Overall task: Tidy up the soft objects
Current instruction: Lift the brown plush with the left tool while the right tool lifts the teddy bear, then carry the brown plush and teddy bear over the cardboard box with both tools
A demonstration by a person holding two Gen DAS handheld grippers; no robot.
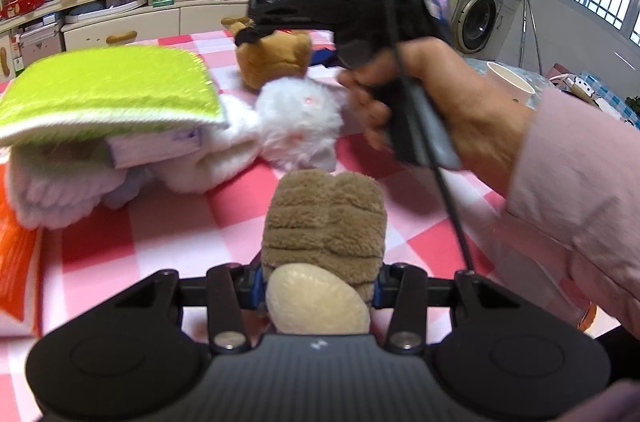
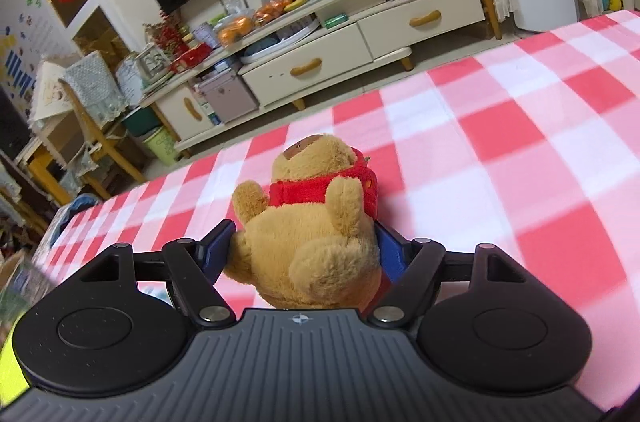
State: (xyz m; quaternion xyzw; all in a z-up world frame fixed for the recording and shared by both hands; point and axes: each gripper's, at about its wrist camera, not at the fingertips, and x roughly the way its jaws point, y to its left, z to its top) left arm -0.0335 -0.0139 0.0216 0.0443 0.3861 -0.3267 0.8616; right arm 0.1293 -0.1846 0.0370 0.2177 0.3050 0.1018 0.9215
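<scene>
Both grippers are showing black ribbed bodies, round side discs, silver screws and blue fingers (image 2: 390,248). The right hand (image 1: 448,94) is wearing a pink sleeve (image 1: 580,190); a black cable (image 1: 444,182) is trailing.

The brown plush (image 1: 324,222) hides both fingertips of the left tongs (image 1: 318,288), and its lower end runs out of sight behind the tongs' body. The green towel (image 1: 108,90) to the left is blurred, its stack cut by the frame's left edge. The right tongs (image 2: 306,248) show only 2 blue pad edges beside the bear (image 2: 316,222), whose face is turned away. The cloth (image 2: 520,150) beyond is smeared.
</scene>
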